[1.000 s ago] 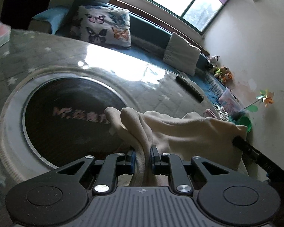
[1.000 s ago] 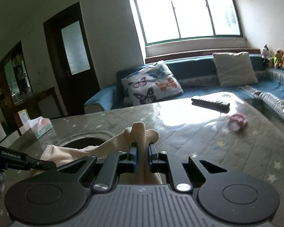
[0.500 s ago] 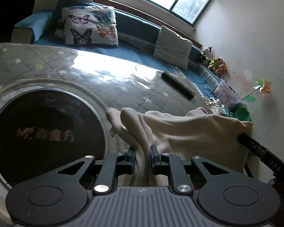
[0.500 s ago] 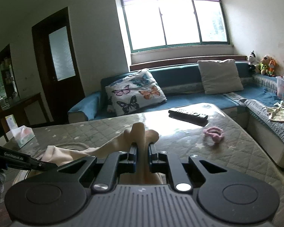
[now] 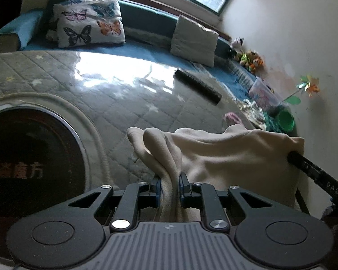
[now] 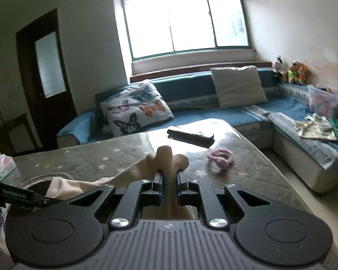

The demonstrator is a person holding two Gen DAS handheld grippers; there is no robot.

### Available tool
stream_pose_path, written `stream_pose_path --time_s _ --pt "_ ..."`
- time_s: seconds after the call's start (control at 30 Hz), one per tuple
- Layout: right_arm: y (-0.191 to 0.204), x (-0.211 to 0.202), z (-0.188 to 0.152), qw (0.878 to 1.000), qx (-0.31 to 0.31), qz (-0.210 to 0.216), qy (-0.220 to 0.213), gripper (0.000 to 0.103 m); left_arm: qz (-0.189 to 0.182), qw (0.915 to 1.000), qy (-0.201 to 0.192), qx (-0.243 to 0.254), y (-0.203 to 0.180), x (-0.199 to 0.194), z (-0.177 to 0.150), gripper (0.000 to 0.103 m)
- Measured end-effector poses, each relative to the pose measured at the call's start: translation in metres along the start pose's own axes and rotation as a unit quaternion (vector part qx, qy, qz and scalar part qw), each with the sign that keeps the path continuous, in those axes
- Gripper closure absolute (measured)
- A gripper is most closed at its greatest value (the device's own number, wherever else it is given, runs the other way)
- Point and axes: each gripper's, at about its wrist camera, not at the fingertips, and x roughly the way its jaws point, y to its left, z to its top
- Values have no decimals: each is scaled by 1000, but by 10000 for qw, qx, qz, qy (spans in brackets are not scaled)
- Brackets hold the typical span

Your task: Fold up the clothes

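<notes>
A cream garment [image 5: 225,155] hangs stretched between both grippers above the quilted grey table [image 5: 115,103]. My left gripper [image 5: 169,185] is shut on a bunched edge of it, and the cloth runs off to the right, where a finger of the other gripper [image 5: 313,171] pokes in. In the right wrist view my right gripper [image 6: 169,181] is shut on another bunched edge of the garment [image 6: 166,157], which trails to the left toward the left gripper's finger [image 6: 20,196].
A dark round inset [image 5: 31,157] lies in the table at left. A black remote [image 6: 190,136] and a pink hair tie [image 6: 220,158] rest on the far table. A tissue box [image 6: 2,167] stands at left. A blue sofa [image 6: 236,114] with cushions wraps behind and right.
Both grippers have carried the garment to the right across the table: the round inset has slid to the left edge, and the remote and pink hair tie are closer.
</notes>
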Motion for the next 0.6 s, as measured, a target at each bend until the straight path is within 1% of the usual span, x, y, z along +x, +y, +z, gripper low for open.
stream_pose_path --time_s 0.03,0.1,0.17,0.2,0.23,0.37,0.4,0.47,0.53,0.6 --pt "-4 4 -2 9999 34 -62 84 92 54 10000 45 26 0 3 -1 81" --pt "-12 11 -8 9995 80 -189 250 90 235 9997 83 84 0 6 -4 82" --pt "-18 16 -13 9989 97 -329 329 87 351 9993 63 146 3 7 -4 77" --pt "-21 18 -15 9986 117 -366 360 87 398 9991 51 146 5 6 -4 71" --pt "-24 20 -17 9984 147 -381 382 87 445 9989 28 142 6 6 -3 66" --pt "-25 26 -20 9985 128 -359 400 87 540 9985 -32 122 9 5 1 62" --pt "-24 28 -20 9985 127 -314 418 86 549 9984 -40 128 9 6 2 59" --pt "-20 33 -20 9985 96 -221 490 81 556 9983 -47 154 7 8 2 57" --pt "-15 42 -21 9981 15 -123 601 74 558 9983 -20 162 6 12 3 48" --pt "-11 52 -23 9974 -35 -68 712 72 560 9982 -3 204 5 16 5 47"
